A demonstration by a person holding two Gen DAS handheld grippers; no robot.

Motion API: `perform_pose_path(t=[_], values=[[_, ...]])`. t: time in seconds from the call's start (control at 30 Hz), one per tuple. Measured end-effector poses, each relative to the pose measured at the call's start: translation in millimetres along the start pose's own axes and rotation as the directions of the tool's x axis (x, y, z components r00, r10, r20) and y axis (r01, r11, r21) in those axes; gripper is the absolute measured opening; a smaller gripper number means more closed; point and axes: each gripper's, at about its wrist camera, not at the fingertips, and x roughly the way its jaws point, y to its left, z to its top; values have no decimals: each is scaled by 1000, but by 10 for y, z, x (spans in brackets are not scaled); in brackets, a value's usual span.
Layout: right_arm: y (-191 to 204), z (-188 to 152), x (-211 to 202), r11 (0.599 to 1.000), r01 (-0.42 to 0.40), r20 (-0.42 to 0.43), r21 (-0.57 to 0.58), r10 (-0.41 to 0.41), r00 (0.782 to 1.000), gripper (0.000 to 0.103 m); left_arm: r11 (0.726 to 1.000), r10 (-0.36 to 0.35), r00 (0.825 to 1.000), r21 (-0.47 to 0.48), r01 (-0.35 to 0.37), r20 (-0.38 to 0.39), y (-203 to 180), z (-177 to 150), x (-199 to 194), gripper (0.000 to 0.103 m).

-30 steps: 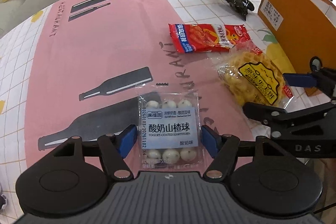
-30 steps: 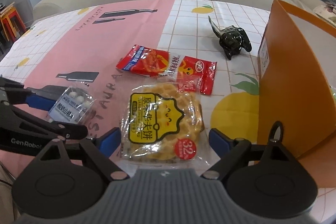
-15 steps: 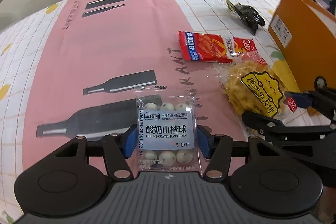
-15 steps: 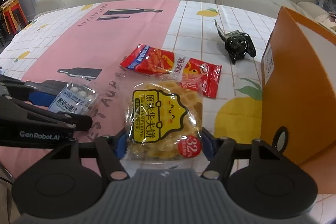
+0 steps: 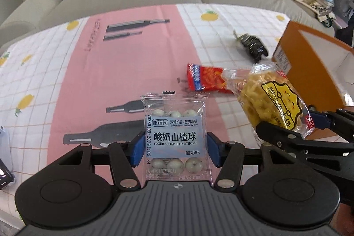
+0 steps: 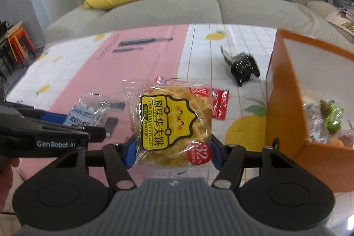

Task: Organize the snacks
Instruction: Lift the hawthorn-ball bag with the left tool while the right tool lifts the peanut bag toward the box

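- The left gripper (image 5: 174, 148) clamps a small clear packet of white yogurt-coated hawthorn balls with a pale blue label (image 5: 174, 136) between its blue pads, clear of the tablecloth
- The right gripper (image 6: 172, 150) pinches a clear-wrapped yellow waffle cake (image 6: 170, 123) the same way; both snacks look lifted, neither yet stored
- Right of the right jaws stands an open orange cardboard box (image 6: 285, 103), already holding several snacks (so sorting seems partly done)
- Left on the table beyond the jaws: a red crinkly snack sachet (image 5: 204, 79); a dark shiny wrapped item (image 6: 242, 66)
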Motion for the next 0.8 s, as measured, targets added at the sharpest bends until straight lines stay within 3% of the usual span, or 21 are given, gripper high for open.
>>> perform_pose_path(t=[0.27, 0.43, 0.63, 0.8], values=[[-114, 64, -608, 998, -7, 92, 60, 2, 996, 62, 999, -35, 996, 30, 33, 78, -250, 66, -469, 65], [-342, 112, -997, 993, 1, 119, 114, -14, 993, 62, 993, -115, 989, 17, 114, 94, -438, 155, -675, 65], [-801, 170, -1461, 989, 0, 120, 148, -18, 993, 62, 966, -257, 962, 22, 256, 92, -800, 381, -810, 65], [-1321, 268, -1792, 983, 41, 88, 177, -57, 994, 62, 935, -349, 935, 85, 344, 65, -1265, 659, -775, 65]])
